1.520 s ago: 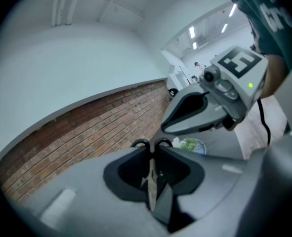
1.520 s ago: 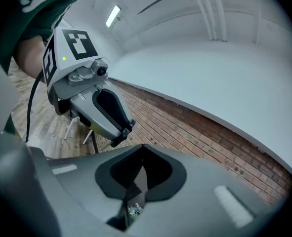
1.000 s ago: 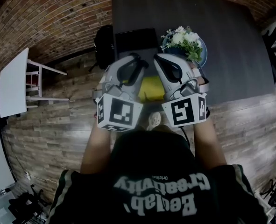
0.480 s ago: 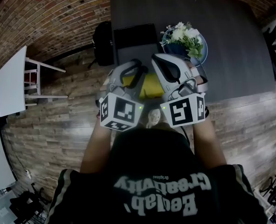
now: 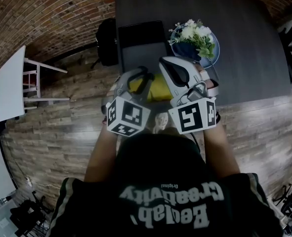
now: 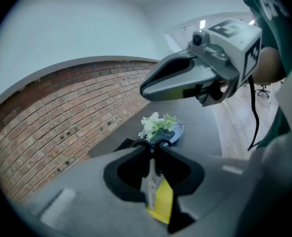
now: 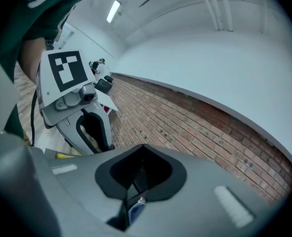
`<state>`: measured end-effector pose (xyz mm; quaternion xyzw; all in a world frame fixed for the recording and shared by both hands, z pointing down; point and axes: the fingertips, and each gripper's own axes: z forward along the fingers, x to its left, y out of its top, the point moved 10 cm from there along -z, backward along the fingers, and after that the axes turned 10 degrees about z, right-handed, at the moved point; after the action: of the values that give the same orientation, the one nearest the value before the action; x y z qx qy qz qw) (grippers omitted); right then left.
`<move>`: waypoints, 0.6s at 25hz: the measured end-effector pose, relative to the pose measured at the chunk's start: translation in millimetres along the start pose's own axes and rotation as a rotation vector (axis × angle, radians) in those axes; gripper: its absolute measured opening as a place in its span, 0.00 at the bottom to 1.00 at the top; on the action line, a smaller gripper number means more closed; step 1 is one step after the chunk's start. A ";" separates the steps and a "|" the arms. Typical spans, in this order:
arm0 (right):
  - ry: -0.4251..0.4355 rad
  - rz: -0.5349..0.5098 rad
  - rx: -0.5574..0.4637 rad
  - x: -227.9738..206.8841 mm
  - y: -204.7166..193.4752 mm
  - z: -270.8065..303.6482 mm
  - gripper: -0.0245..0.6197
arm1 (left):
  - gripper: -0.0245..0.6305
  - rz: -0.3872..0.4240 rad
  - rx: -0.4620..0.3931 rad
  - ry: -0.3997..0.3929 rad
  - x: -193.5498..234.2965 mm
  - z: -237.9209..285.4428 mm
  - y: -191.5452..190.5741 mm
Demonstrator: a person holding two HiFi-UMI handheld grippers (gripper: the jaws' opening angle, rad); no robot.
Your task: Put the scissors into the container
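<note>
Looking down from my head, I hold my left gripper (image 5: 145,71) and right gripper (image 5: 163,63) side by side over the dark grey table (image 5: 249,43). Both are just short of the round blue plate of white flowers (image 5: 215,51), and the yellow handle of the silver-bladed scissors (image 5: 158,89) shows between them. Along my left gripper's jaws, the tips are nearly together and clamp the scissors' blades, with the handle on my side and the plate straight beyond the tips. Along my right gripper's jaws, the tips meet with nothing gripped.
</note>
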<state>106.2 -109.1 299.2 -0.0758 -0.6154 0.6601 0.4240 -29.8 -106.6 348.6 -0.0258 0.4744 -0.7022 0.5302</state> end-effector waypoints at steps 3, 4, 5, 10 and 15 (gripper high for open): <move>0.012 0.004 0.006 3.1 -5.0 2.7 0.05 | 0.15 -0.010 0.017 -0.008 -0.9 3.4 -7.0; 0.015 0.006 0.010 4.3 -6.7 3.4 0.05 | 0.15 -0.012 0.021 -0.011 -1.4 4.1 -8.8; 0.019 0.009 0.016 5.6 -7.9 3.9 0.05 | 0.15 -0.013 0.025 -0.015 -1.7 4.3 -10.2; 0.038 0.023 0.040 12.8 -16.2 7.4 0.05 | 0.15 -0.021 0.047 -0.029 -1.1 6.3 -18.1; 0.049 0.042 0.056 17.7 -24.8 11.2 0.05 | 0.15 -0.028 0.066 -0.048 -3.8 9.8 -24.9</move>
<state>99.7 -108.8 331.0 -0.0929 -0.5844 0.6840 0.4267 -40.8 -110.2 373.0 -0.0317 0.4377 -0.7239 0.5323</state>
